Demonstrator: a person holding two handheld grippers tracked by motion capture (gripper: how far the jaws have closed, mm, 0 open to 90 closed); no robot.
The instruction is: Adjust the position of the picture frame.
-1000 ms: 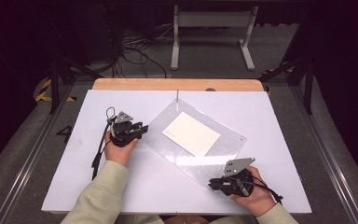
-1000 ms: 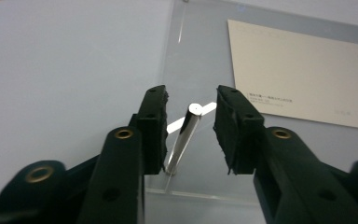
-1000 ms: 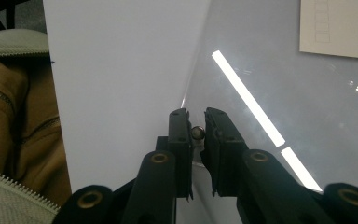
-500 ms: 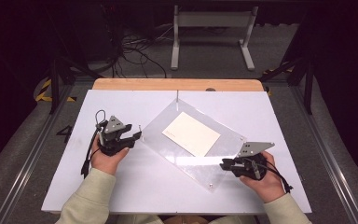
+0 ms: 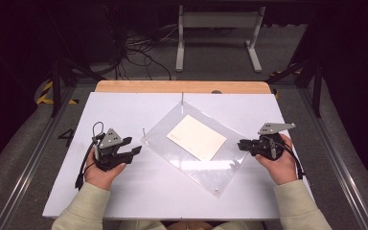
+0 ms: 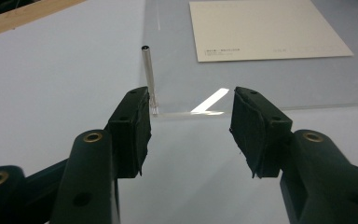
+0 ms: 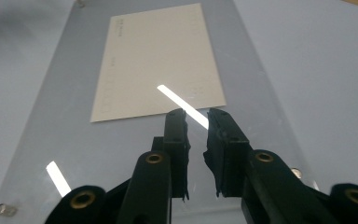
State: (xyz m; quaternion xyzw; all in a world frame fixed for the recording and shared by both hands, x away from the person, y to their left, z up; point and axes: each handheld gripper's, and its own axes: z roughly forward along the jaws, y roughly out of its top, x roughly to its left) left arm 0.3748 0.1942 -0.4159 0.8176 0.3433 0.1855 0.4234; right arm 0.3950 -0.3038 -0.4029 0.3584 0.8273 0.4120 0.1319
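High view: you had the clear acrylic sheet (image 5: 191, 148) lying flat and skewed on the white table (image 5: 139, 191), its long axis running from far-left to near-right, with the cream rectangular card (image 5: 197, 137) near its middle. Your left gripper (image 5: 135, 151) sat just off the sheet's left corner, beside a thin upright metal pin (image 5: 144, 134). Your right gripper (image 5: 240, 144) pointed at the sheet's right long edge and looked the nearer of the two. Neither carried anything.

Left gripper view: the jaws had just been opening and stood roughly half apart with only bare table between them. The pin (image 6: 148, 74) rose at the sheet's corner, just past the left pad, so the sheet (image 6: 261, 79) lay ahead and to the right. Whether that pad touched the pin was hard to judge.

Right gripper view: jaws stood close, a narrow gap, gripping nothing, poised over the sheet (image 7: 256, 93) with the card (image 7: 156, 60) straight ahead. Glare streaks hid the near edge; small fittings showed at the corners.
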